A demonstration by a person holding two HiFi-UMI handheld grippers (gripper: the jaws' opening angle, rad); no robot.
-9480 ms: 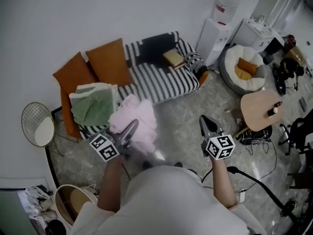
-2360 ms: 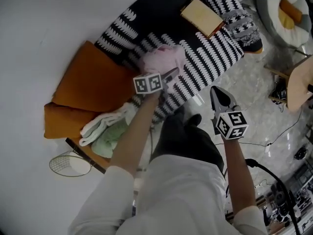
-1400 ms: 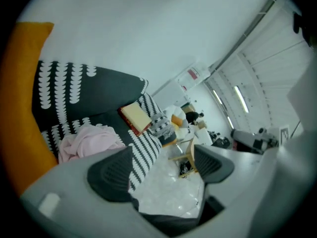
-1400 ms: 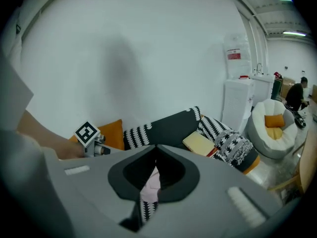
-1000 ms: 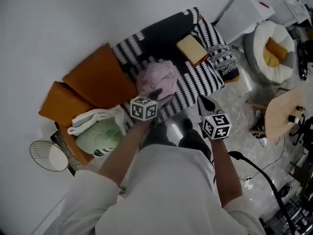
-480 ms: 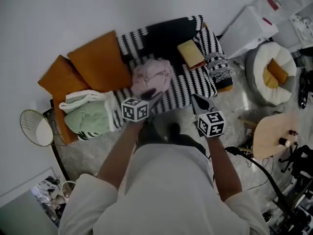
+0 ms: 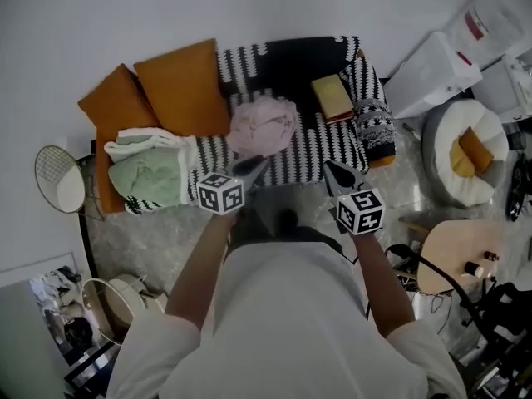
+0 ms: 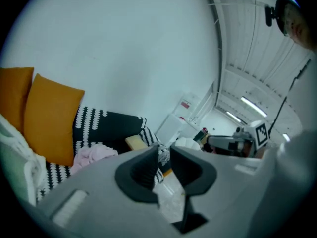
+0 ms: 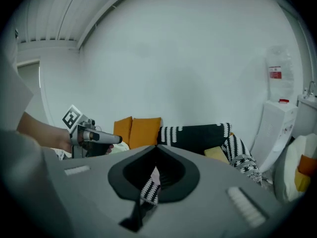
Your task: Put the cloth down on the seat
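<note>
The pink cloth (image 7: 262, 125) lies bunched on the black-and-white striped sofa seat (image 7: 320, 144), free of both grippers. My left gripper (image 7: 258, 163) hovers just short of the cloth's near edge. In the left gripper view the cloth (image 8: 94, 153) sits low at the left, and the left gripper (image 8: 162, 155) has its jaws closing to a narrow gap with nothing between them. My right gripper (image 7: 328, 166) hangs over the seat's front edge, to the right of the cloth. In its own view the right gripper (image 9: 156, 147) is shut and empty.
Two orange cushions (image 7: 179, 86) lean at the sofa's left end above a folded green-and-white blanket (image 7: 154, 169). A tan book (image 7: 332, 96) lies on the right of the seat. A wire side table (image 7: 58, 191), a white dispenser (image 7: 432, 65), a round cushion seat (image 7: 461, 152) and a wooden table (image 7: 453, 260) stand around.
The left gripper has let go of the pink cloth and drawn back from it, its jaws narrowing. The cloth stays on the seat. The right gripper keeps its place.
</note>
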